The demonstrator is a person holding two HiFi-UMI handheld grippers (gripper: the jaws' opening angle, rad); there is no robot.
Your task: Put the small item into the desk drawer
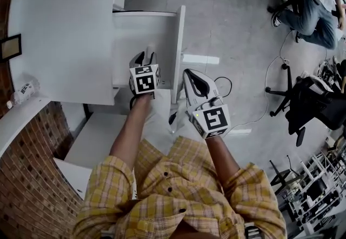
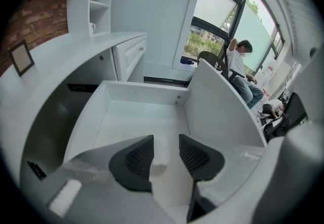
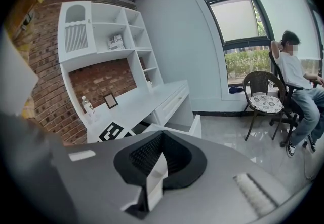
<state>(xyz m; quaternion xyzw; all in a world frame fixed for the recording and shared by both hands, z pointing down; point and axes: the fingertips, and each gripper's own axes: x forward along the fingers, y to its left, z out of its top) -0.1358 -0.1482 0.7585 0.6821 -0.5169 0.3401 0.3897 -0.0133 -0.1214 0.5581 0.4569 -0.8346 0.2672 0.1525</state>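
The white desk [image 1: 65, 27] has its drawer [image 1: 141, 30] pulled out. My left gripper [image 1: 145, 57] hangs over the drawer's near end. In the left gripper view the drawer's back wall [image 2: 144, 92] lies ahead, and the left gripper [image 2: 165, 153] stands open. The small white item [image 2: 161, 154] sits between its jaws, close against the left pad [image 2: 139, 157], with a clear gap to the right pad. My right gripper [image 1: 190, 77] is outside the drawer's front panel [image 1: 179, 48], over the floor. In its own view the right gripper [image 3: 161, 142] is shut with nothing held.
A plastic bottle [image 1: 24, 90] and a picture frame [image 1: 11, 47] stand on the desk by the brick wall [image 1: 32, 178]. A person [image 1: 311, 11] sits at the far right among office chairs [image 1: 303, 105]. A cable [image 1: 270, 70] runs across the grey floor.
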